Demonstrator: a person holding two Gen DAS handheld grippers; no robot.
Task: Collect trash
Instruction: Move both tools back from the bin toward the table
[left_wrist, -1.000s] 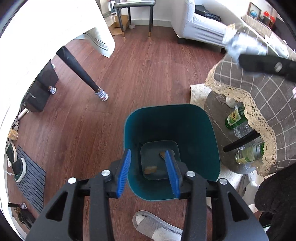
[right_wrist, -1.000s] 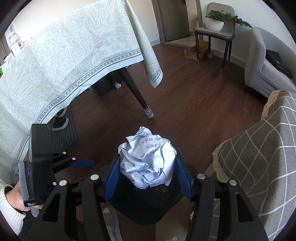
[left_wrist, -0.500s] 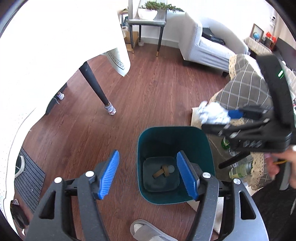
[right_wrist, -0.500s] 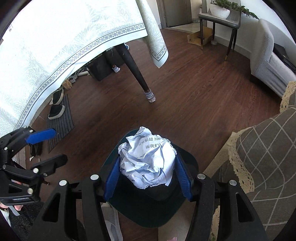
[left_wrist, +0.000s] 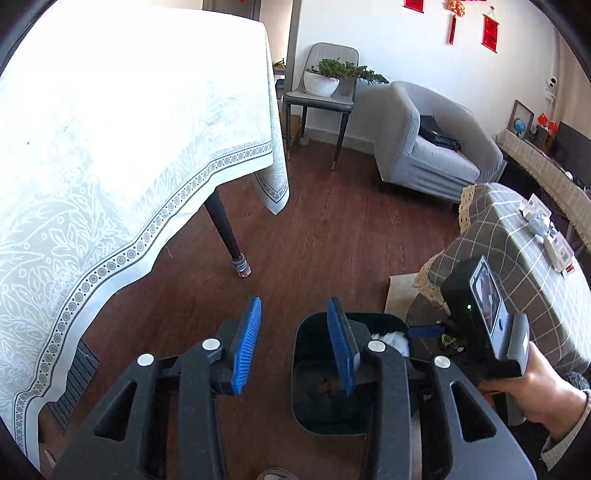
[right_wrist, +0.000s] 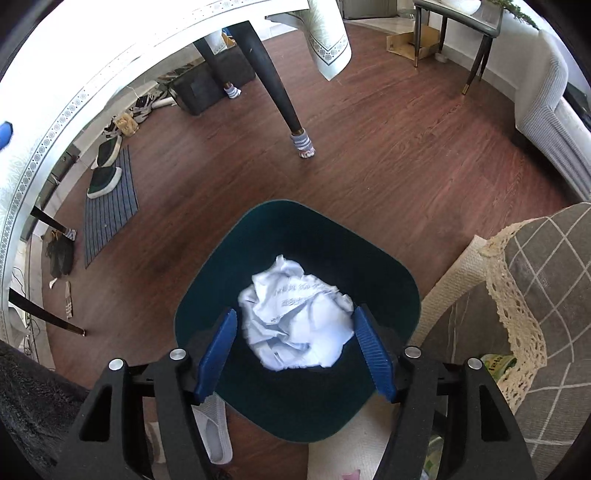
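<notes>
right gripper (right_wrist: 293, 356) sits directly over the teal bin (right_wrist: 229, 258) so the crumpled paper (right_wrist: 295, 321) drops straight in; its jaws are now spread w/ gaps either side of the wad, which was pinched 0.5 s ago. paper looks released, inside the bin mouth. left gripper (left_wrist: 293, 345) empty, jaws apart, hanging over the bin's near-left rim, raised vs before.
</notes>
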